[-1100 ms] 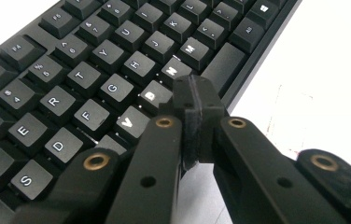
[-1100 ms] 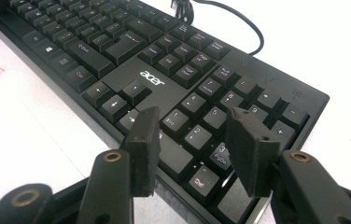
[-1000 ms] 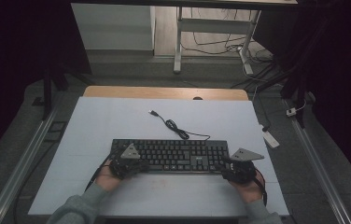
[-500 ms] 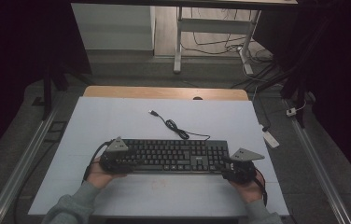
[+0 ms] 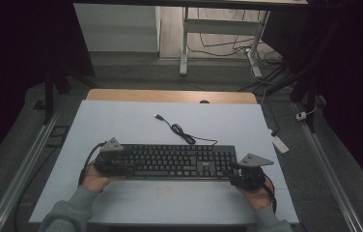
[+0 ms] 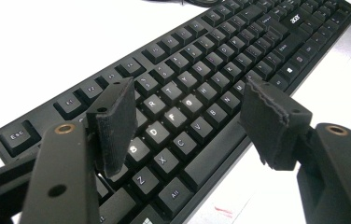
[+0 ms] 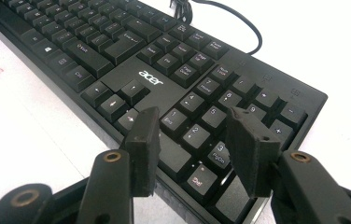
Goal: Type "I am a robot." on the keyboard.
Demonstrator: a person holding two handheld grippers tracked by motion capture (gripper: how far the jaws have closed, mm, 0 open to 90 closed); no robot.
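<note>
A: Where does the keyboard (image 5: 172, 161) lie on the white table (image 5: 121, 121)?

B: Near the table's front edge, its long axis running side to side, parallel to that edge. Its cable (image 5: 179, 131) trails off the back toward the table's far side, loose and unplugged.

A: And the grippers, relative to the keyboard?

B: One at each short end. The left gripper (image 5: 114, 163) sits over the keyboard's left end; in the left gripper view its jaws are apart, one pad (image 6: 116, 125) above the letter rows near the Esc corner, the other pad (image 6: 273, 121) out past the front edge. The right gripper (image 5: 246, 173) is at the number-pad end, jaws apart too, straddling the front corner by the Del and Enter keys.

A: Either one clamped on it?

B: No, I see gaps on both. Both are about equally close, so I judge a two-ended grip along the long axis comes next.

A: How does the keyboard look?

B: Black, full-size, flat on the table, white legends, an acer logo (image 7: 148, 77) above the arrow keys.
</note>
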